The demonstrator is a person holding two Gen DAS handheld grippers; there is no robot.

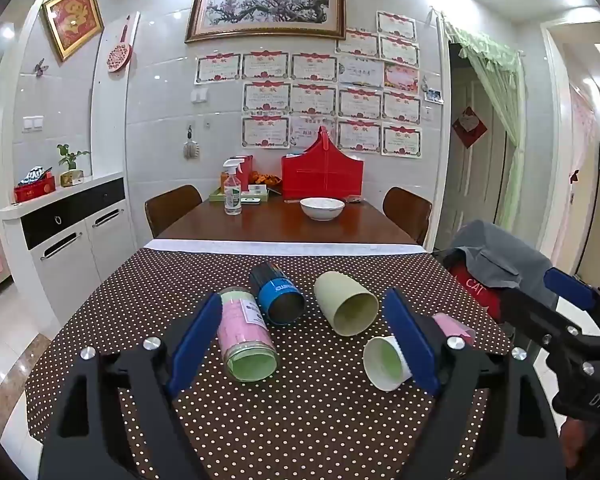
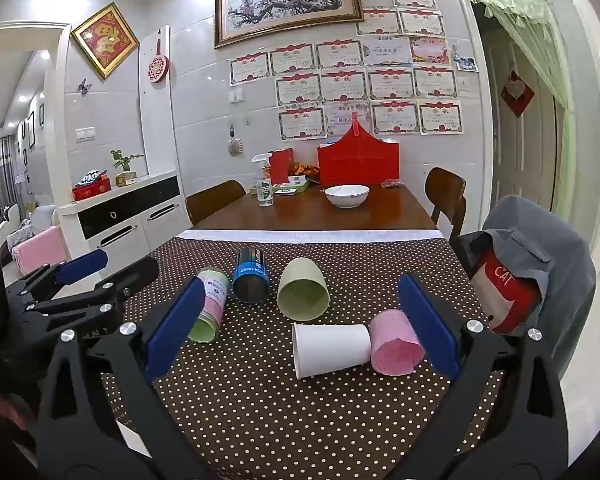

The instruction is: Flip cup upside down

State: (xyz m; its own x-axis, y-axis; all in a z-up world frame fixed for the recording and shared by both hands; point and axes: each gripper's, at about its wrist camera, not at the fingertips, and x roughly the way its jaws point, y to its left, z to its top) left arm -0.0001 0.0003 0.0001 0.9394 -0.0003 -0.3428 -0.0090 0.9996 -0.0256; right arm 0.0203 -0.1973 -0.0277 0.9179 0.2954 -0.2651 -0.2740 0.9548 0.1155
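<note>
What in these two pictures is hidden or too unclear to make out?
- Pink cup: left wrist view, mostly behind the left tool's blue finger.
- Pink-and-green cup: right wrist view, partly behind the right tool's finger.
- Wall certificates: print too small.

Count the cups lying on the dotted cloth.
5, all on their sides: pink-labelled cup left, blue cup behind it, green cup centre, white paper cup front, pink cup right. None visibly hidden.

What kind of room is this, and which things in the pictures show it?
Most likely a home dining room. A wooden dining table with chairs holds a white bowl, framed certificates cover the tiled wall, and a white sideboard stands at the left.
</note>
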